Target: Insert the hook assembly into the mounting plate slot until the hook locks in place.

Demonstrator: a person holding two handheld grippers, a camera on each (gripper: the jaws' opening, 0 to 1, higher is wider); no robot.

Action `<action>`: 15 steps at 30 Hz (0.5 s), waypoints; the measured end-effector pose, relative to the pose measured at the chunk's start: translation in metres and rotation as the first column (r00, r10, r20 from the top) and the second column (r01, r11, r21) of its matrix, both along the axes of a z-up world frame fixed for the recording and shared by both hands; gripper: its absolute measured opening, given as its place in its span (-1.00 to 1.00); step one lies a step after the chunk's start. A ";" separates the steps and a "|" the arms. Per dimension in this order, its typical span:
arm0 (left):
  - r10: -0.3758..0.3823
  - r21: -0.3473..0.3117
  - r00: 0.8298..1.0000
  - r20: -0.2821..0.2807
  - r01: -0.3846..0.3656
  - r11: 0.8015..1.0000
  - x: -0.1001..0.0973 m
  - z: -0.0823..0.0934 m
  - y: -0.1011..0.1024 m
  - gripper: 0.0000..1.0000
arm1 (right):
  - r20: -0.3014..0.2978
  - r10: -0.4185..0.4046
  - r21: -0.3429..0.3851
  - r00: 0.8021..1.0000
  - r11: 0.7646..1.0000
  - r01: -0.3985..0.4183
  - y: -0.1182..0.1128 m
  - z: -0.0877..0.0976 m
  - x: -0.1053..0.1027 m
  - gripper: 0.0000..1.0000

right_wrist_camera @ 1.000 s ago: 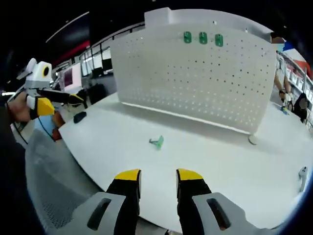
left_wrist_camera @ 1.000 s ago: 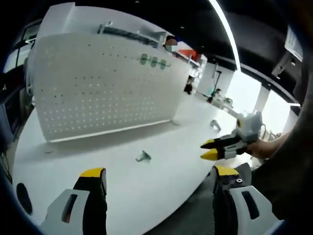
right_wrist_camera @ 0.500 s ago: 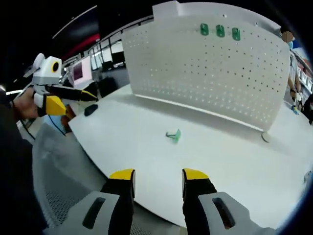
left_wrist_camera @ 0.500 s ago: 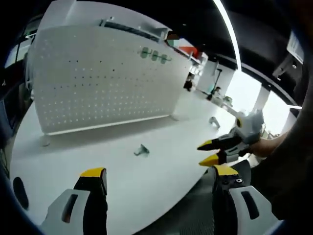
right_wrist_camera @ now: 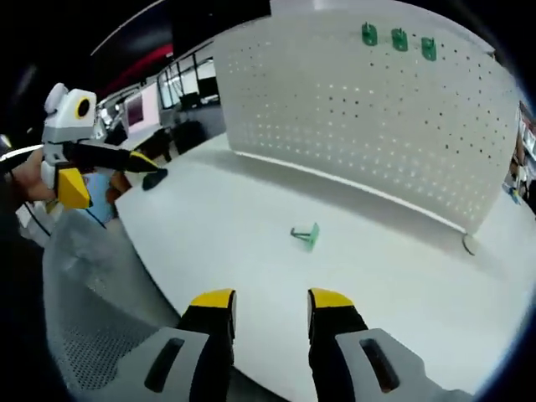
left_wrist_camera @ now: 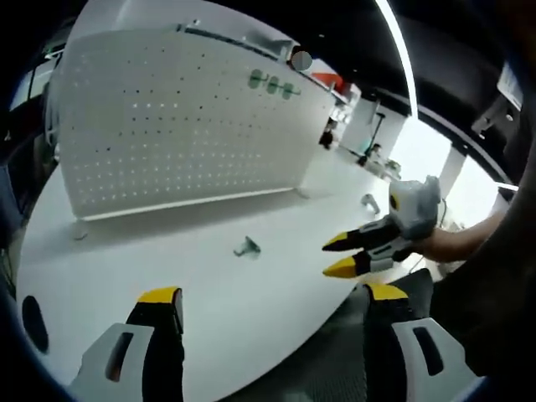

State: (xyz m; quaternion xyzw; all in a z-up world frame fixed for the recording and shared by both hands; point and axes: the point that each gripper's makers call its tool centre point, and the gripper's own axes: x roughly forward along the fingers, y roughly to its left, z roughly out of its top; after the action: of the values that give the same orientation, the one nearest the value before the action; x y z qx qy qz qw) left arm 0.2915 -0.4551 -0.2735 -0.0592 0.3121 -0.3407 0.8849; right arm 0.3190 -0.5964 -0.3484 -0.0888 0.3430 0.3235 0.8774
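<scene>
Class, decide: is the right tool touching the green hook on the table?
Apart. In the right gripper view, bare table separates the right tool from the green hook.

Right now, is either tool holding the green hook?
No, the green hook lies alone on the white table, well ahead of the open, empty right tool.

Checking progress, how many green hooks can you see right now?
4. Three green hooks hang in a row near the pegboard's top; one lies loose on the table.
</scene>
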 end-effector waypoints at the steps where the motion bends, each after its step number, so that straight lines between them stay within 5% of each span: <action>1: 0.005 0.001 1.000 0.004 -0.005 1.000 0.001 0.000 0.001 0.79 | -0.004 0.006 -0.004 1.000 1.000 -0.006 0.003 -0.004 0.005 -0.36; 15: 0.059 0.031 0.998 0.024 -0.060 0.998 0.008 -0.002 0.017 0.74 | 0.005 -0.010 -0.066 1.000 0.998 0.010 0.023 -0.033 0.067 -0.40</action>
State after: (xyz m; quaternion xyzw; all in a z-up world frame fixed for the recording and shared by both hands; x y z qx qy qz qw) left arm 0.2994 -0.4382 -0.2756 -0.0504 0.3052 -0.3100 0.8990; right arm 0.3860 -0.5732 -0.3818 -0.1169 0.3518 0.3073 0.8765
